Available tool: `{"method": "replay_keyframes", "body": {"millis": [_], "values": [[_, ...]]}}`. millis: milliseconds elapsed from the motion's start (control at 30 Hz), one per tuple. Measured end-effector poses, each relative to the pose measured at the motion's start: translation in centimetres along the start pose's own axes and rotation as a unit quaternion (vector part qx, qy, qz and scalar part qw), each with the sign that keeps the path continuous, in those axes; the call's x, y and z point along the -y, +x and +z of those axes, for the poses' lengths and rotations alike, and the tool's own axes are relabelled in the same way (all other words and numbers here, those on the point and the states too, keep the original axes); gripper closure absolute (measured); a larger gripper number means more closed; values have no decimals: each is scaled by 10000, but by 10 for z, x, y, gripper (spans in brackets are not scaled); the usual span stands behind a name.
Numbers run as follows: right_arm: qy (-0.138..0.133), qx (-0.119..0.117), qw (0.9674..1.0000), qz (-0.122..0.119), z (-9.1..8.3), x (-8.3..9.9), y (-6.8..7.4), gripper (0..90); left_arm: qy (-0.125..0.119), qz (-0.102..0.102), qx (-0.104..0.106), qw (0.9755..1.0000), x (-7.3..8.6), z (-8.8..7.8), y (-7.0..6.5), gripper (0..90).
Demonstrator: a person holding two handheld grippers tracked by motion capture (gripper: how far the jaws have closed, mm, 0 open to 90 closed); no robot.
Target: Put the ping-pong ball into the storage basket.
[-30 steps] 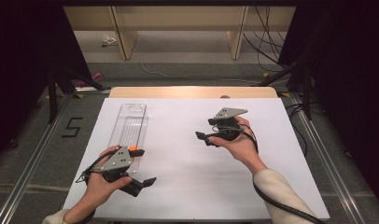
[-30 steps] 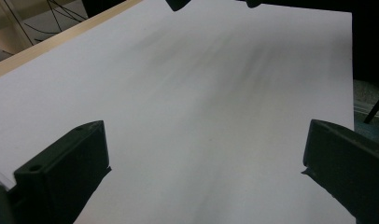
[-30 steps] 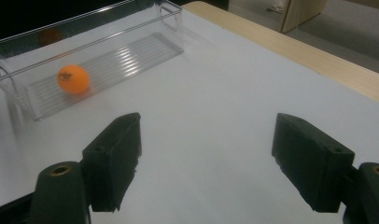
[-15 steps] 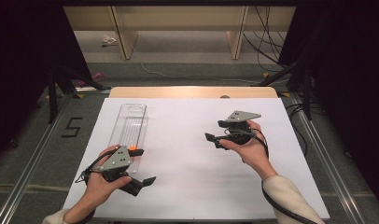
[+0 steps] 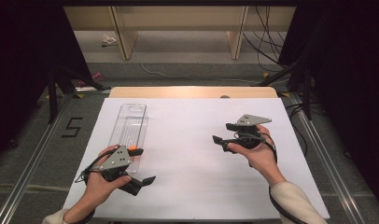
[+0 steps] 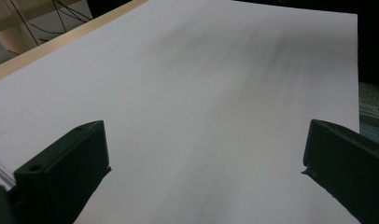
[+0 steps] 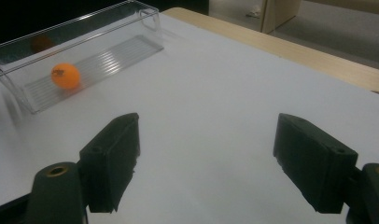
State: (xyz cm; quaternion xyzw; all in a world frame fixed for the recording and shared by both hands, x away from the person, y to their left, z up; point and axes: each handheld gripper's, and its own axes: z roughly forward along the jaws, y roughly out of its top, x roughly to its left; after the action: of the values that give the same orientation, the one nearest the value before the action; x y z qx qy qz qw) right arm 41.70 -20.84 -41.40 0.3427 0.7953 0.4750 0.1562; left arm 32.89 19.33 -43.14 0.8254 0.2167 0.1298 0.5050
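Note:
A clear plastic tray point(image 5: 128, 122) lies lengthwise at the left of the white sheet. An orange ball point(image 5: 139, 151) rests inside it near its front end, and the ball point(image 7: 66, 75) and tray point(image 7: 114, 50) also show far left in the right gripper view. My left gripper point(image 5: 142, 165) is held just off the tray's front right corner. Its jaws stand wide open over bare paper point(image 6: 204, 172). My right gripper point(image 5: 223, 133) hovers at the right of the sheet, pointing left toward the tray. It is open with nothing between its jaws point(image 7: 206, 158).
The white sheet point(image 5: 187, 154) covers the table, with a wooden strip point(image 5: 192, 92) along the far edge. Metal rails point(image 5: 313, 144) run down both sides. Dark stands point(image 5: 52, 93) and cables point(image 5: 267, 42) sit on the floor beyond.
My right gripper has drifted to the right and slightly nearer the person. The left gripper, the tray and the ball have stayed put.

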Motion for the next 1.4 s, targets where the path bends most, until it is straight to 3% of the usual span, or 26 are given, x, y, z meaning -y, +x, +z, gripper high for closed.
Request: {"method": "replay_keyframes", "body": {"millis": [833,1400], "values": [[-60,317,9991,289,-44,32,-6,234,-15,-7,-35,10000,0,-1,1,0],[15,429,9988,247,-59,45,-2,230,-30,-22,-51,10000,0,-1,1,0]]}}
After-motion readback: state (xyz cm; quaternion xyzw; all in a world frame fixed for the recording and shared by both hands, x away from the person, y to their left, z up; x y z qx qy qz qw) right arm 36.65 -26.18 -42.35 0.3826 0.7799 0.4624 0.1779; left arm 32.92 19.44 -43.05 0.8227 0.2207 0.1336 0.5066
